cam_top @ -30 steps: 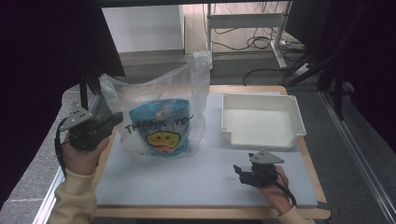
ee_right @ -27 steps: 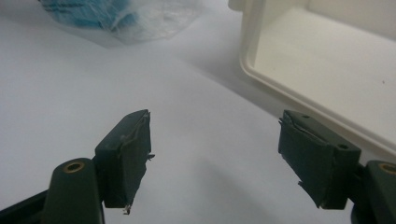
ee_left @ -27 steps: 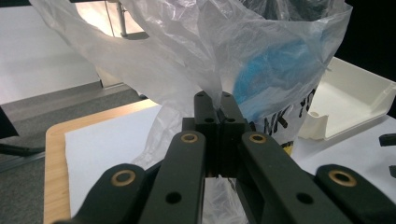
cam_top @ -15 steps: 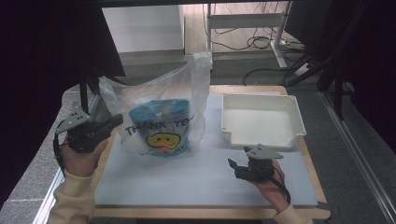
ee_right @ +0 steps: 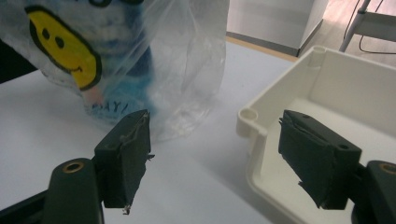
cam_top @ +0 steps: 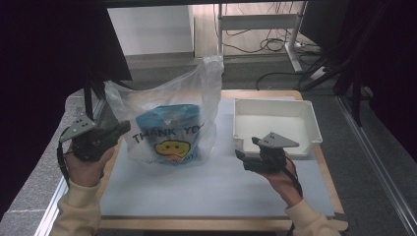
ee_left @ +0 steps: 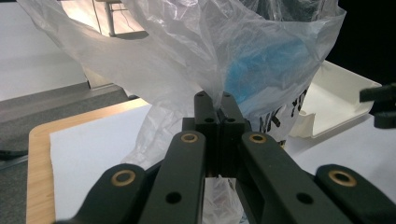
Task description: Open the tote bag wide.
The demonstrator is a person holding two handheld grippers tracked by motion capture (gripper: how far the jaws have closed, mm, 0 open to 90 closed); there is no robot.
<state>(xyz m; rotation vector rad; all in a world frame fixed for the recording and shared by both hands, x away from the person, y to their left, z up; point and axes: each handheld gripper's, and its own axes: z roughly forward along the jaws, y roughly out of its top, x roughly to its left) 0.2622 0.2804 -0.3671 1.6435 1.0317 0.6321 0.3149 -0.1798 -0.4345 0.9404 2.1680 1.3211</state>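
Left claw [ee_left: 212,109]: we pinch the plastic bag [cam_top: 167,123].
Right claw [ee_right: 224,158]: ours gapes empty.
White tray [cam_top: 307,123]: empty; unpacking unstarted, we judge.

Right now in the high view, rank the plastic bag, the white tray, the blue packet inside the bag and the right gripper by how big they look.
1. plastic bag, largest.
2. white tray.
3. blue packet inside the bag.
4. right gripper, smallest, though close to the packet; it also sits nearer the camera, so this last pair is uncertain.
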